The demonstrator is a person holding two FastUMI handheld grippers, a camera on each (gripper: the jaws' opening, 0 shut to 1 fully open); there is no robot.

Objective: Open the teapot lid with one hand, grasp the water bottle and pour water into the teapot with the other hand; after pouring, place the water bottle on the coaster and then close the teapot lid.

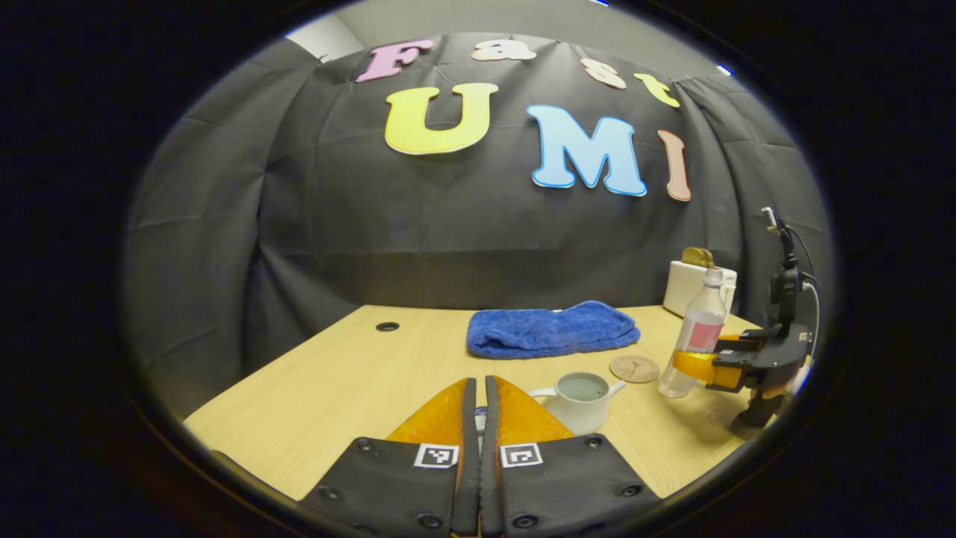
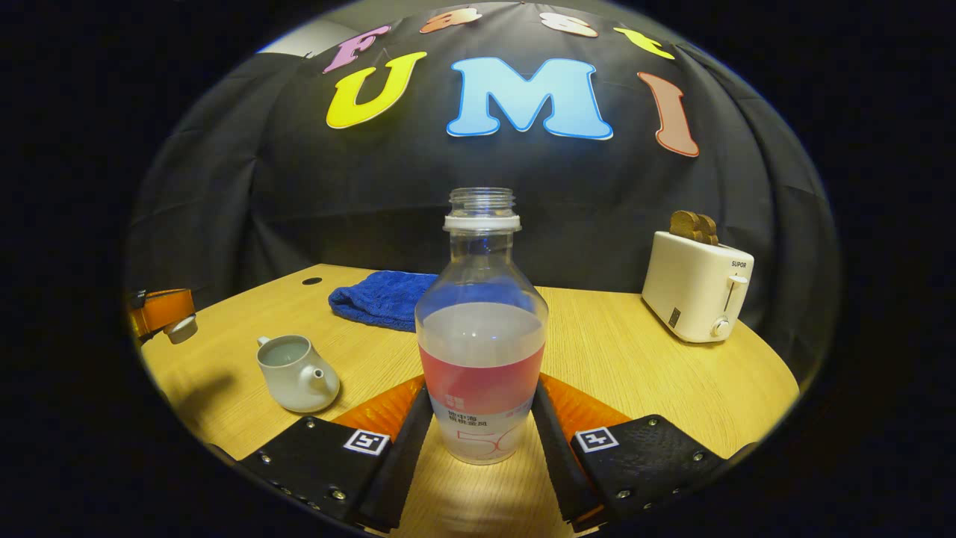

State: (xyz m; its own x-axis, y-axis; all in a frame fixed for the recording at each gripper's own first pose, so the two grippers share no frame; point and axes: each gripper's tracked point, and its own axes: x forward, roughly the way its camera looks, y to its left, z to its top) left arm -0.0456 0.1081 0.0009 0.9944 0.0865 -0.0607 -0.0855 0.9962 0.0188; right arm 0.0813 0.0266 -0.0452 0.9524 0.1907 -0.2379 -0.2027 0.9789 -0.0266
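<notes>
On the table [image 2: 635,359] we see one open teapot [image 2: 296,371] holding water and one uncapped bottle [image 2: 482,329], half full, gripped by our right gripper [image 2: 482,418]. Our left gripper [image 1: 479,415] pinches the lid [image 2: 181,329]. One coaster [image 1: 634,368], towel [image 1: 551,329], toaster [image 2: 697,286].

Overhead light is brightening the wooden table [image 2: 635,359]; soft shadows are falling beneath objects, fisheye distortion is bending the edges, and the periphery is dimming.
</notes>
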